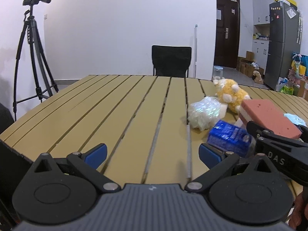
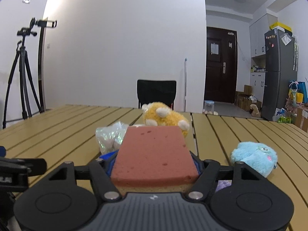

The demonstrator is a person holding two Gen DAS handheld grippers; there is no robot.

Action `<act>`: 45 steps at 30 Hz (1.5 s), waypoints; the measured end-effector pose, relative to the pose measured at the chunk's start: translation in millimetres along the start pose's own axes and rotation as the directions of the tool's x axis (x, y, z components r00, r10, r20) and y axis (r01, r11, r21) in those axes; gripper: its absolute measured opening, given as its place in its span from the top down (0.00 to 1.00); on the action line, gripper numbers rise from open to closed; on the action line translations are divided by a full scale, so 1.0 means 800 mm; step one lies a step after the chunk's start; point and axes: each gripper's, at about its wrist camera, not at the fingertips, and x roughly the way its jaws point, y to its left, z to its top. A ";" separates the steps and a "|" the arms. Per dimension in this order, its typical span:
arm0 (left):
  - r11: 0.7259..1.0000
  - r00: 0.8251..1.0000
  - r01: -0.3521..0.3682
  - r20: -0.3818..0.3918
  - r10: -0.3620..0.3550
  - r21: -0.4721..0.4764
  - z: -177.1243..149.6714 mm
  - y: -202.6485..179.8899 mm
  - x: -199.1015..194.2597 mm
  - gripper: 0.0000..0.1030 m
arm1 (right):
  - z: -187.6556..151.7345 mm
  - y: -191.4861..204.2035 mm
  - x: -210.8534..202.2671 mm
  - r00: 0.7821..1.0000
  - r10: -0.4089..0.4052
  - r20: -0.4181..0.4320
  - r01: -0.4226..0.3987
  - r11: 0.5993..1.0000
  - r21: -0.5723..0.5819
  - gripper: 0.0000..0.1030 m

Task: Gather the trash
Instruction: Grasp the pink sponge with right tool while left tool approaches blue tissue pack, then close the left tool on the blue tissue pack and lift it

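The right claw [image 2: 156, 165] is clenched on a pink sponge block [image 2: 154, 154], held off the surface [image 2: 57, 127] with its long axis running straight out along the fingers toward the far edge. The left claw [image 1: 152, 155] is released and carries nothing. The loose trash, a blue wrapper [image 1: 229, 137] and a crinkled clear bag [image 1: 204, 113], lies just ahead and to the right of the left claw, under the sponge, so the left hand looks nearer to it.

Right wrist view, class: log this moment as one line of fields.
right tool: shut on pink-topped rectangular sponge | left tool: open, holding nothing | blue crinkled plastic packet: on slatted wooden table
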 end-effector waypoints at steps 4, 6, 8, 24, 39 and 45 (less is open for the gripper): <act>0.999 1.000 0.026 0.016 -0.027 0.021 0.008 -0.014 0.001 0.00 | 0.005 -0.016 -0.016 0.999 -0.011 0.034 0.011 1.000 0.020 0.33; 0.999 0.999 0.043 0.032 -0.044 0.022 0.013 -0.021 0.000 0.00 | 0.007 -0.026 -0.024 0.999 -0.024 0.049 0.023 0.999 0.032 0.33; 0.998 0.997 0.057 0.047 -0.058 0.020 0.017 -0.028 0.000 0.00 | 0.008 -0.036 -0.032 0.998 -0.036 0.060 0.034 0.999 0.043 0.33; 0.979 0.983 0.182 0.004 -0.183 0.086 0.019 -0.096 0.041 0.00 | -0.001 -0.139 -0.079 0.979 -0.189 0.074 0.181 0.978 0.107 0.33; 0.973 0.972 0.205 -0.138 -0.190 0.106 0.017 -0.129 0.100 0.00 | -0.016 -0.189 -0.087 0.966 -0.258 0.037 0.254 0.964 0.083 0.33; 0.971 0.963 0.230 -0.157 -0.218 0.068 0.017 -0.129 0.111 0.00 | -0.020 -0.201 -0.092 0.962 -0.272 0.025 0.269 0.959 0.084 0.33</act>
